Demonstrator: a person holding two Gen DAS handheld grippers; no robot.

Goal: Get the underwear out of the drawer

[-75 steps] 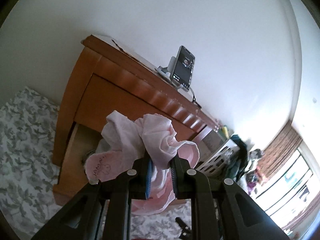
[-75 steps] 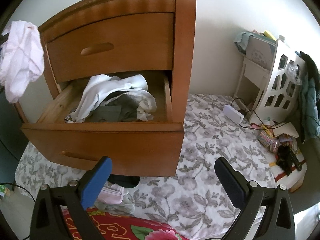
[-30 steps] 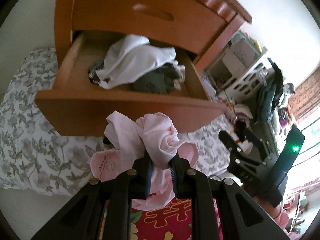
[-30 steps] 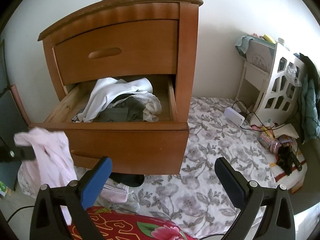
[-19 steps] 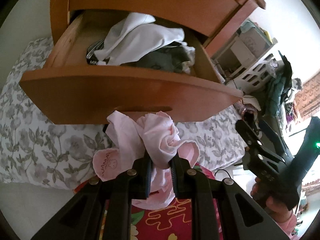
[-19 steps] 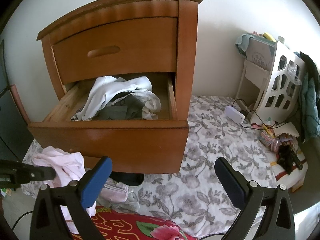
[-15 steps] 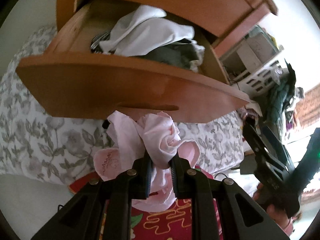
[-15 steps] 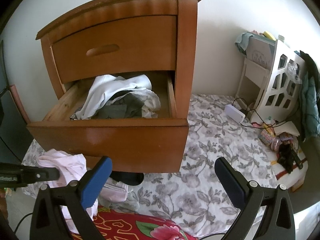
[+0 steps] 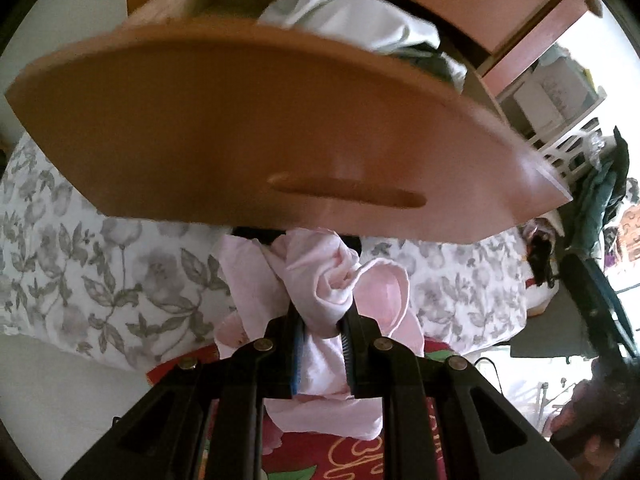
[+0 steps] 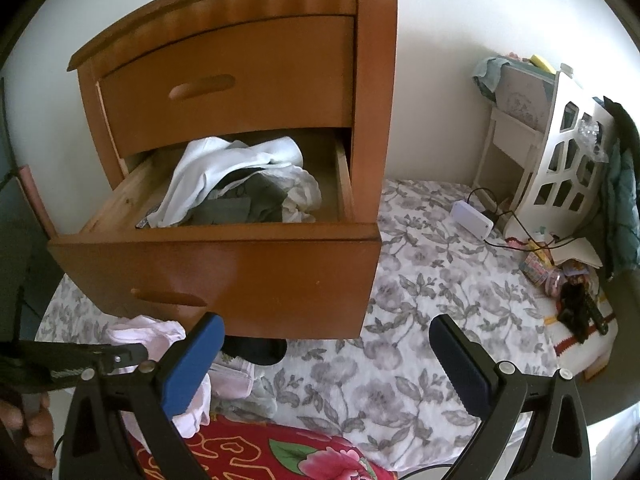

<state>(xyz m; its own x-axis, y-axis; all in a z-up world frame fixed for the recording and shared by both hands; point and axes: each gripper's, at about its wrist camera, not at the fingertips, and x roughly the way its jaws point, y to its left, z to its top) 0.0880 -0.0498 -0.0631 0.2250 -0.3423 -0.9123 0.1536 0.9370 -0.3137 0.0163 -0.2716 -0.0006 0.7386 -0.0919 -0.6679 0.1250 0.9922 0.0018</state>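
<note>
My left gripper [image 9: 322, 324] is shut on pale pink underwear [image 9: 332, 280], a bunched wad hanging low in front of the pulled-out lower drawer [image 9: 280, 136]. From the right wrist view the same pink underwear [image 10: 150, 334] sits at the lower left under the drawer front [image 10: 240, 276], with the left gripper [image 10: 128, 354] reaching in from the left. My right gripper [image 10: 326, 354] is open and empty, facing the wooden nightstand [image 10: 248, 72]. White and grey clothes [image 10: 236, 180] still fill the drawer.
A grey floral sheet [image 10: 420, 312] covers the floor around the nightstand. A red floral cloth [image 10: 280, 456] lies just below the grippers. A white cut-out rack [image 10: 560, 152], a white power strip [image 10: 472, 220] with cables and small clutter stand at the right.
My left gripper has carried the pink underwear from high beside the nightstand down and out in front of the drawer, close to the floor. The right gripper has stayed open and nearly still.
</note>
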